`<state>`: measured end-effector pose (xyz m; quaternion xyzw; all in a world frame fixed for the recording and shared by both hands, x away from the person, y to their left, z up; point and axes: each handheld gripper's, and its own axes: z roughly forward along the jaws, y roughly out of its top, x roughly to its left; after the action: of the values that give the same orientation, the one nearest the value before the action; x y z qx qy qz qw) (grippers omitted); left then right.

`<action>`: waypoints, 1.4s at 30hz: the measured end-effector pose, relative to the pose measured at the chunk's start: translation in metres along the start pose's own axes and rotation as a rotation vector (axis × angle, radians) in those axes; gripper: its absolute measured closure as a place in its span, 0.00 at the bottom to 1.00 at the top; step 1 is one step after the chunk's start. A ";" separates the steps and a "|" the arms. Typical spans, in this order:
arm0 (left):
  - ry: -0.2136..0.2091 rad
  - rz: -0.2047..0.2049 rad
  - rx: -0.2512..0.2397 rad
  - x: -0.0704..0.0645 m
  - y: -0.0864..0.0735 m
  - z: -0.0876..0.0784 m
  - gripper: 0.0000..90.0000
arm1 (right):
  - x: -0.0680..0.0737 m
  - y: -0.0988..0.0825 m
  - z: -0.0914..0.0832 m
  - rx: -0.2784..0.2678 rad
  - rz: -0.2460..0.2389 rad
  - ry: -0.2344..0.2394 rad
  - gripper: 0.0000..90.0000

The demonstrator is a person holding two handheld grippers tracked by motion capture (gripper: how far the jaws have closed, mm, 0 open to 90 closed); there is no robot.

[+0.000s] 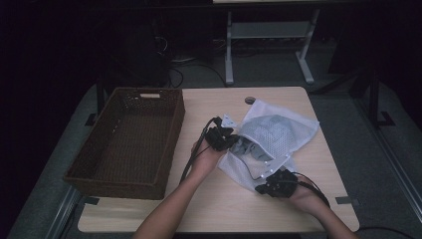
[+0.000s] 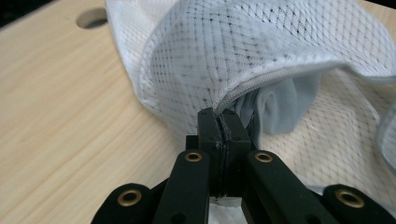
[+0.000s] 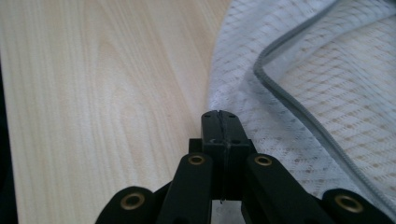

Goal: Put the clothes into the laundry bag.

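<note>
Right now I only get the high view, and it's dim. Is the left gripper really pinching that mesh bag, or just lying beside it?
Observer: Pinching. Seen up close, the left gripper is shut on the seamed rim of the mesh bag, at its opening.
Operator: What's the grey stuff inside?
Observer: A soft, pale grey cloth, bunched just inside the opening.
Operator: And the right gripper?
Observer: The right gripper is shut too, seemingly on the mesh bag's thin outer edge, low over the wooden table.

grey cloth (image 2: 285, 105) – mostly hidden in mesh bag (image 1: 278, 132) | bag's right side – cut off, left gripper view
</note>
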<state>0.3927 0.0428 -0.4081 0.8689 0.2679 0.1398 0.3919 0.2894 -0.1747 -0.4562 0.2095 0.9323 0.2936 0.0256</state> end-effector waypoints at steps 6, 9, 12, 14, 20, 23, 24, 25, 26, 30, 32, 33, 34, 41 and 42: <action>0.020 0.006 -0.004 -0.002 -0.009 -0.031 0.99 | -0.007 -0.001 -0.001 -0.001 0.020 -0.041 1.00; -0.004 0.010 -0.001 -0.007 -0.018 -0.049 0.99 | -0.010 -0.001 -0.002 0.001 0.032 -0.062 1.00; -0.042 0.040 0.026 -0.022 -0.027 -0.059 0.99 | -0.015 -0.001 -0.002 -0.004 0.046 -0.090 1.00; -0.101 0.061 0.043 -0.035 -0.034 -0.061 0.99 | -0.017 -0.002 -0.003 -0.007 0.067 -0.104 1.00; -0.219 0.136 0.121 -0.061 -0.042 -0.038 0.98 | -0.023 -0.006 -0.010 0.003 0.094 -0.134 1.00; -0.253 0.157 0.173 -0.068 -0.045 -0.023 0.98 | -0.022 -0.013 -0.018 -0.005 0.114 -0.133 1.00; -0.256 0.158 0.187 -0.070 -0.047 -0.019 0.98 | -0.020 -0.016 -0.020 -0.003 0.122 -0.124 1.00; -0.261 0.155 0.197 -0.070 -0.049 -0.014 0.98 | -0.019 -0.019 -0.022 -0.004 0.121 -0.120 1.00; -0.258 0.163 0.222 -0.070 -0.050 -0.011 0.98 | -0.018 -0.023 -0.024 -0.003 0.130 -0.116 1.00; -0.261 0.155 0.247 -0.070 -0.055 -0.002 0.96 | -0.014 -0.039 -0.031 -0.015 0.159 -0.095 1.00; -0.274 0.151 0.246 -0.070 -0.056 -0.002 0.94 | -0.013 -0.045 -0.033 -0.019 0.172 -0.089 0.99; -0.279 0.137 0.233 -0.070 -0.056 -0.003 0.92 | -0.013 -0.046 -0.034 -0.024 0.179 -0.084 0.99; -0.284 0.135 0.231 -0.069 -0.056 -0.005 0.90 | -0.013 -0.046 -0.035 -0.036 0.182 -0.085 0.95; -0.297 0.053 0.165 -0.058 -0.059 -0.026 0.71 | -0.017 -0.048 -0.049 -0.122 0.215 -0.117 0.68; -0.297 0.038 0.156 -0.057 -0.060 -0.030 0.67 | -0.018 -0.049 -0.050 -0.130 0.219 -0.116 0.66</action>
<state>0.3115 0.0608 -0.4358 0.9127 0.2006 -0.0043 0.3559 0.2788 -0.2447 -0.4433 0.3245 0.8799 0.3417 0.0609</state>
